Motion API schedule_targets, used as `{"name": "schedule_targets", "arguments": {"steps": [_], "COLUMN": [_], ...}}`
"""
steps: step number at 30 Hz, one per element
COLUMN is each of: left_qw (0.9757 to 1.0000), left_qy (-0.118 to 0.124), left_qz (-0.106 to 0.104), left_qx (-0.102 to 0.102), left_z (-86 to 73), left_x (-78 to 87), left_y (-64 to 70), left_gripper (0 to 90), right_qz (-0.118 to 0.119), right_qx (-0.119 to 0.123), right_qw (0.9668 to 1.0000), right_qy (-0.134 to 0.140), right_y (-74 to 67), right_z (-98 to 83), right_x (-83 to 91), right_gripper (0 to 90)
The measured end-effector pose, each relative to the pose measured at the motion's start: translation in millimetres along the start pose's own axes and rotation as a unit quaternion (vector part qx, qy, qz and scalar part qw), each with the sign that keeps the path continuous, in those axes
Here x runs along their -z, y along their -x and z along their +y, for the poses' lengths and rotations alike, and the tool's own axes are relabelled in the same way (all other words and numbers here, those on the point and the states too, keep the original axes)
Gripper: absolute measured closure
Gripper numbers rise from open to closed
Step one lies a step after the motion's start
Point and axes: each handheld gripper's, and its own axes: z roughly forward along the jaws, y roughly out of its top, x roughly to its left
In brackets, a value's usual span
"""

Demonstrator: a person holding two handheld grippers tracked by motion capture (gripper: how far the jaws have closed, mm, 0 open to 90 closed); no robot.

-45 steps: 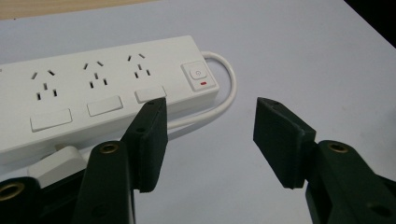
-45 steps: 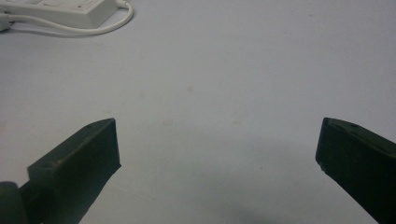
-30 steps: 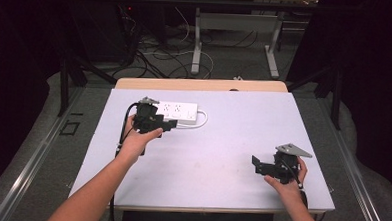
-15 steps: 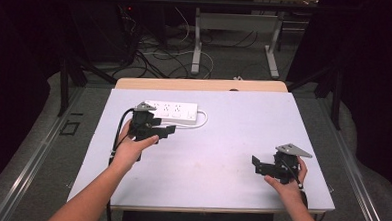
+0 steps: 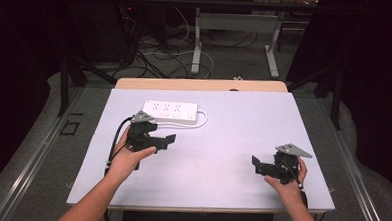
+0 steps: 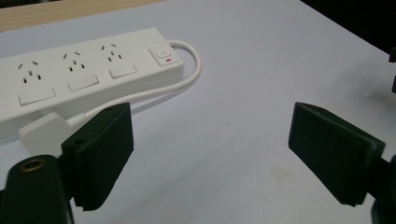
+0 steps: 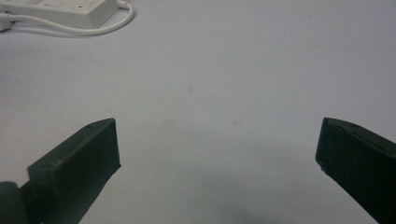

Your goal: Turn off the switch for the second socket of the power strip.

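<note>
A white power strip (image 5: 171, 112) with three sockets and a red-marked switch lies at the far left of the pale table top (image 5: 233, 122). Its white cable (image 6: 189, 74) loops back along the strip (image 6: 88, 70) to a white plug (image 6: 42, 133). My left gripper (image 5: 165, 140) hovers just in front of the strip, open, with nothing between its jaws (image 6: 210, 154). My right gripper (image 5: 256, 163) sits low near the front right, open and empty (image 7: 219, 158). In its view the strip (image 7: 70, 9) lies far off at the top left.
A wooden strip (image 5: 200, 84) borders the table's far edge. Beyond it are floor cables (image 5: 161, 56) and the metal legs of another table (image 5: 197, 38). A faint stain (image 7: 189, 88) marks the bare surface between the two grippers.
My left gripper has drawn back from the power strip toward the near edge, still open. The right gripper has stayed where it was.
</note>
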Motion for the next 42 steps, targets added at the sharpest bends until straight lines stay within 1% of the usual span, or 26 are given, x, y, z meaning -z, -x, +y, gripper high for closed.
{"name": "schedule_targets", "arguments": {"steps": [1,2,5,6,7,9,10,11,13,14,15,16,17,23,25,26,32,33,36,37,38,39,40,42], "left_qw": [1.0000,1.0000,0.9999,0.9999,0.9999,0.9996,0.9995,0.9996,0.9995,0.9996,0.9995,0.9995,0.9995,0.9993,0.9992,0.9992,0.9991,0.9990,0.9991,0.9989,0.9990,0.9988,0.9989,0.9987], "left_qy": [0.002,0.005,0.010,0.010,0.011,0.018,0.021,0.022,0.024,0.024,0.025,0.026,0.027,0.027,0.028,0.024,0.023,0.022,0.019,0.020,0.019,0.020,0.018,0.019], "left_qz": [0.000,0.000,0.000,-0.002,-0.001,-0.003,-0.002,0.001,0.001,0.004,0.008,0.007,0.006,0.019,0.023,0.023,0.025,0.024,0.024,0.021,0.024,0.023,0.024,0.026], "left_qx": [0.001,0.004,0.009,0.008,0.008,0.020,0.024,0.018,0.020,0.013,0.015,0.014,0.018,0.015,0.016,0.021,0.025,0.030,0.031,0.036,0.033,0.038,0.036,0.040], "left_z": [-1.4,-3.0,-8.2,-10.0,-12.1,-16.1,-18.2,-19.8,-23.7,-25.1,-26.9,-28.8,-31.0,-42.8,-46.2,-47.8,-54.8,-55.9,-58.7,-59.8,-60.5,-61.4,-62.1,-63.7], "left_x": [0.6,0.9,2.3,2.6,2.8,3.7,4.2,5.3,7.0,8.1,8.9,9.6,10.2,13.0,13.4,13.8,15.9,15.7,14.8,14.2,14.0,13.2,13.2,12.6], "left_y": [-0.2,-0.1,0.2,0.1,0.1,1.1,1.7,1.0,1.5,0.9,1.5,1.5,2.1,1.6,0.5,0.4,-3.2,-3.1,-4.4,-4.4,-5.0,-4.8,-5.5,-5.9], "left_gripper": [10.5,8.9,5.0,3.4,2.0,0.6,0.4,0.4,0.4,0.4,0.4,0.4,0.4,0.4,0.4,0.4,0.5,0.6,0.7,0.7,0.8,0.9,0.9,0.9], "right_qz": [0.000,0.000,-0.001,-0.001,-0.001,-0.001,-0.001,-0.001,-0.001,-0.001,-0.001,-0.001,-0.001,-0.001,-0.001,-0.001,-0.001,-0.001,0.001,0.001,0.001,0.000,0.001,0.000], "right_qx": [-0.003,0.001,-0.003,0.000,-0.003,-0.003,-0.003,-0.003,-0.001,0.000,-0.003,-0.003,-0.003,-0.004,-0.002,-0.002,-0.003,-0.003,-0.003,-0.006,-0.005,-0.003,-0.006,-0.005], "right_qw": [1.0000,1.0000,1.0000,1.0000,1.0000,1.0000,1.0000,1.0000,1.0000,1.0000,1.0000,1.0000,1.0000,1.0000,1.0000,1.0000,1.0000,1.0000,1.0000,1.0000,1.0000,1.0000,1.0000,1.0000], "right_qy": [-0.001,0.001,0.000,0.001,0.000,0.000,0.000,0.000,0.000,0.000,-0.001,-0.001,0.000,0.000,0.000,0.000,-0.001,-0.001,0.000,-0.002,-0.001,-0.001,-0.001,-0.001], "right_y": [-0.7,-0.3,-1.0,-0.4,-0.8,-0.6,-0.6,-0.7,-0.4,-0.4,-1.0,-1.0,-1.0,-1.1,-1.0,-1.0,-1.2,-1.1,-1.2,-2.0,-1.9,-1.5,-2.1,-1.8], "right_z": [0.0,0.1,0.0,0.1,0.0,0.0,0.0,0.0,-0.1,-0.1,-0.2,-0.1,-0.1,-0.2,-0.2,-0.2,-0.4,-0.4,-0.5,-0.5,-0.5,-0.5,-0.5,-0.5], "right_x": [0.2,0.2,0.3,0.2,0.4,0.4,0.4,0.4,0.3,0.2,0.3,0.3,0.3,0.2,0.3,0.3,0.1,-0.1,-0.4,-0.4,-0.4,-0.5,-0.2,-0.3], "right_gripper": [0.0,0.0,0.0,0.0,0.0,0.0,0.0,0.0,0.0,0.0,0.0,0.0,0.0,0.0,0.0,0.0,0.0,0.0,0.0,0.0,0.0,0.0,0.0,0.0]}}
